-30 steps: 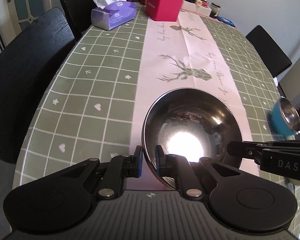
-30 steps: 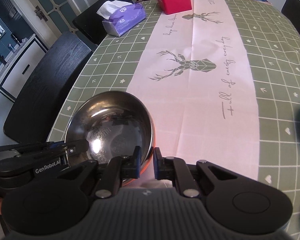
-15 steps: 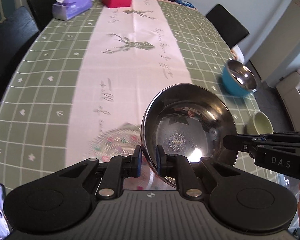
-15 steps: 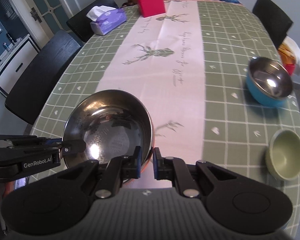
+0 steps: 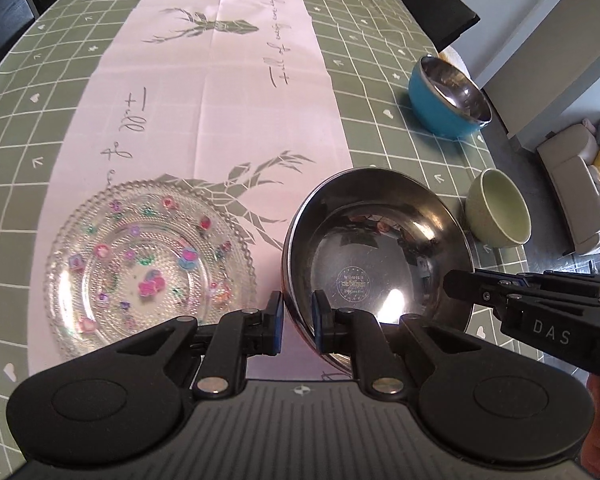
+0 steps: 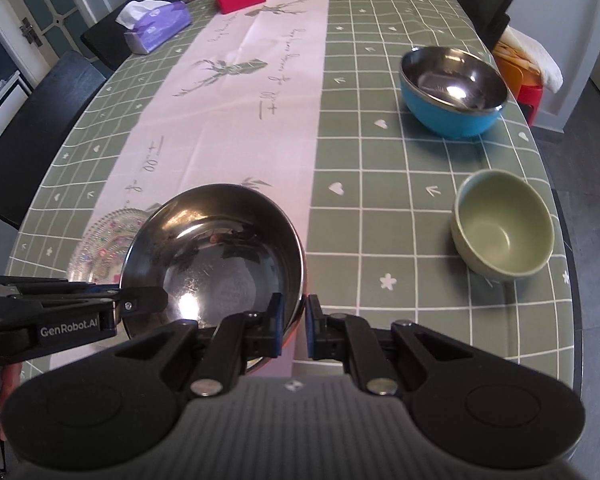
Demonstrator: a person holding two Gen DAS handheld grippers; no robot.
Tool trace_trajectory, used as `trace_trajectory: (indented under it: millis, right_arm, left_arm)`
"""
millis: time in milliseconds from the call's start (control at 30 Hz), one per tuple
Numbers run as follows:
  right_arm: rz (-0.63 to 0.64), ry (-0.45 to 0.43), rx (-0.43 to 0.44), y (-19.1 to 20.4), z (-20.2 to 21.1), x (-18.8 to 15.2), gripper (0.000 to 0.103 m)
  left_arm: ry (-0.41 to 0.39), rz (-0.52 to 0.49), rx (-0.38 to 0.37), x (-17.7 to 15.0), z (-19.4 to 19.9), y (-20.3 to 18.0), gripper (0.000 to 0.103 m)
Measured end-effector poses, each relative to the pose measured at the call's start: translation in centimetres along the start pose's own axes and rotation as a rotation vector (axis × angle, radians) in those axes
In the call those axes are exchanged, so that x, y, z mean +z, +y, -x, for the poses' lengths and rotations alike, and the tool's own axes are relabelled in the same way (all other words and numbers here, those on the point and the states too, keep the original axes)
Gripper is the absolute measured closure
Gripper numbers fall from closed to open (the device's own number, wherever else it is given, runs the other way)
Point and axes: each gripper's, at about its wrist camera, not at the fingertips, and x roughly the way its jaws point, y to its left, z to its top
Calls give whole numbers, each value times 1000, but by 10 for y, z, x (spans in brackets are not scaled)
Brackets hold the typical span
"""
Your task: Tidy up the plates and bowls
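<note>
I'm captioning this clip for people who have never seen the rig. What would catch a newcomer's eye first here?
First, the shiny steel bowl at the near end of the table, pinched by its rim between the left gripper and the right gripper. Next, the flowered glass plate lying flat on the pink runner to the bowl's left, then the blue bowl and green bowl on the checked cloth at right.

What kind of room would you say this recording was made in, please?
Probably a home dining room: a long table under a checked cloth, dark chairs beside it, a tissue box, and a sofa beyond.
</note>
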Motion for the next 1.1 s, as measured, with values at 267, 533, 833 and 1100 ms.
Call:
trace_trajectory:
  millis: [267, 533, 833, 1100]
  right_arm:
    - [-31, 30, 17, -19, -18, 4, 94]
    - [-24, 31, 25, -22, -20, 9, 94]
    - [-12, 26, 13, -19, -20, 7, 91]
    - [-30, 5, 23, -25, -11, 6, 56]
  left_arm:
    - [25, 3, 24, 7, -17, -9, 87]
    - [25, -1, 26, 11, -20, -10, 87]
    - [16, 27, -1, 10, -19, -6, 85]
    - [-69, -5, -26, 8, 0, -5, 43]
